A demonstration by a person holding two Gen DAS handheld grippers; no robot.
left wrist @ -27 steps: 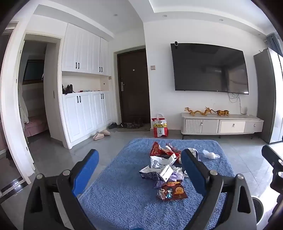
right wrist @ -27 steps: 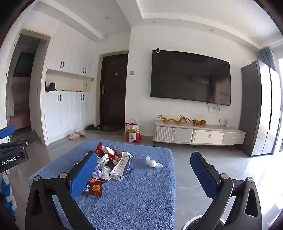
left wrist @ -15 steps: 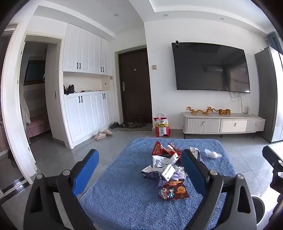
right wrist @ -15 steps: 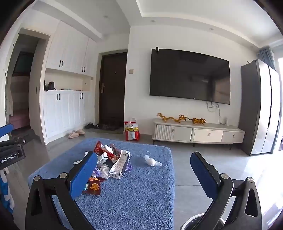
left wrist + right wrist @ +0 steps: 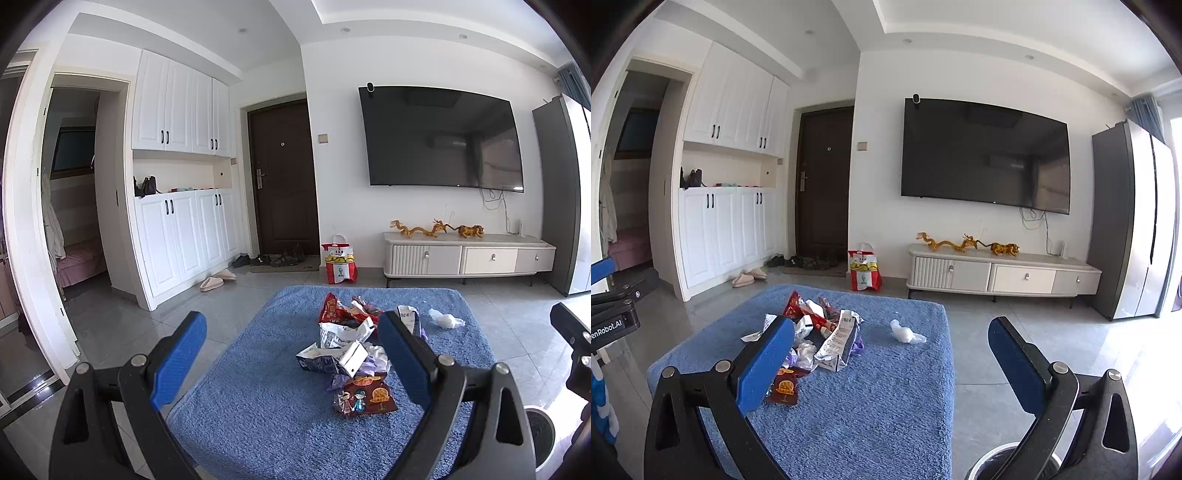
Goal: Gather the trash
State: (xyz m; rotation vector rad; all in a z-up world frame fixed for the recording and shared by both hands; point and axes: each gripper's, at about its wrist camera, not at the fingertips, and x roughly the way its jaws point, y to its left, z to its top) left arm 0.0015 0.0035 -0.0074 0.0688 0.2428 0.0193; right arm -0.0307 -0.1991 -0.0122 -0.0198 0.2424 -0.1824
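left fingers [image 5: 291, 363]: mine, spread wide, nothing in them, hovering above the near end of the bench with the trash pile showing between the blue pads

right fingers [image 5: 890, 363]: also wide apart and empty, held over the right side of the bench; the left pad covers part of the pile in that view

bench [image 5: 266, 413]: low thing covered in fuzzy blue fabric, sitting on grey floor tiles

trash pile [image 5: 351, 347]: heaped around the middle of the bench, wrappers all touching or overlapping each other

red bag [image 5: 330, 308]: at the far end of the pile, crumpled

white carton [image 5: 334, 360]: torn open, lying on its side in the middle of the pile

dark wrapper [image 5: 365, 397]: nearest to me, flat, cartoon figures printed on it

tissue wad [image 5: 905, 334]: white, on its own to the right of the pile, apart from it

bin [image 5: 1004, 463]: white rim with dark inside, on the floor just off the bench's near right corner, mostly hidden behind my right fingers

background: TV [image 5: 984, 157] on the wall, low cabinet [image 5: 1004, 275] under it, dark door [image 5: 284, 177] further left
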